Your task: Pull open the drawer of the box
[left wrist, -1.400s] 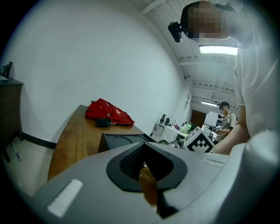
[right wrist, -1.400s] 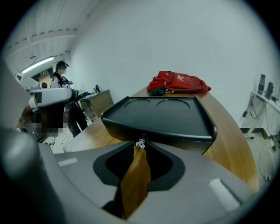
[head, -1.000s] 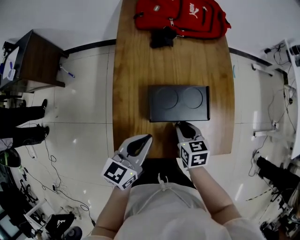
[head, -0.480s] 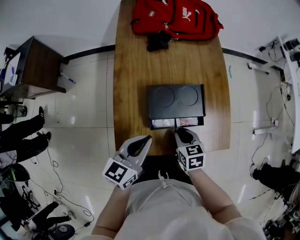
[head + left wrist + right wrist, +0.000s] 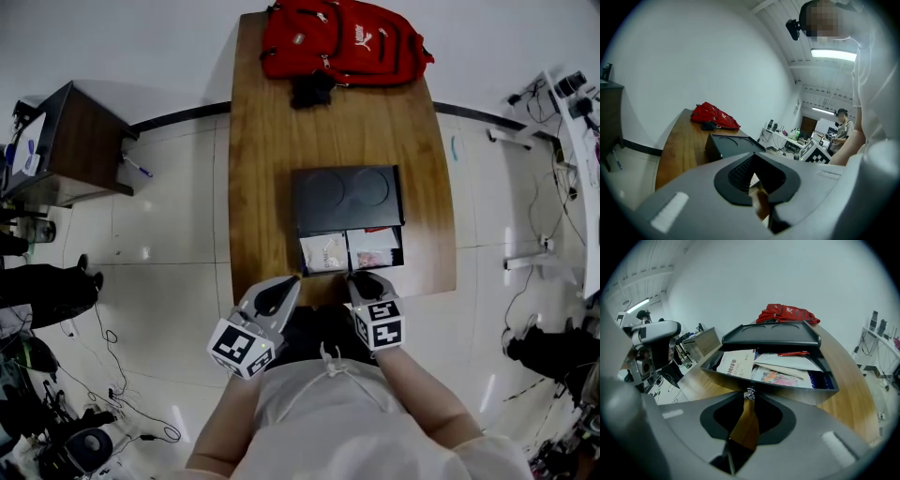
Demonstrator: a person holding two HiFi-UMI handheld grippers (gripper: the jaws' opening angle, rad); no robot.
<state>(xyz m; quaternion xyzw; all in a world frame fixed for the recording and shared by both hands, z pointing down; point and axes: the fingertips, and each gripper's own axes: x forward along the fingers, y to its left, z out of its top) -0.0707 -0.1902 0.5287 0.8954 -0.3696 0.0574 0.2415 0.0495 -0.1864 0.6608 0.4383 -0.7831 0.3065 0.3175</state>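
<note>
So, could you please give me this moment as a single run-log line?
right gripper: shut on knob | drawer: open, papers showing | box: on table | left gripper: shut, empty, clear of box

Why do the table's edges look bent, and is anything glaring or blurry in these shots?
Head view: the wide lens bows the table edges, and bright glints dot the floor. Left gripper view: the ceiling light blows out, with a dark round border. Right gripper view: the drawer is sharp, the right gripper soft.
</note>
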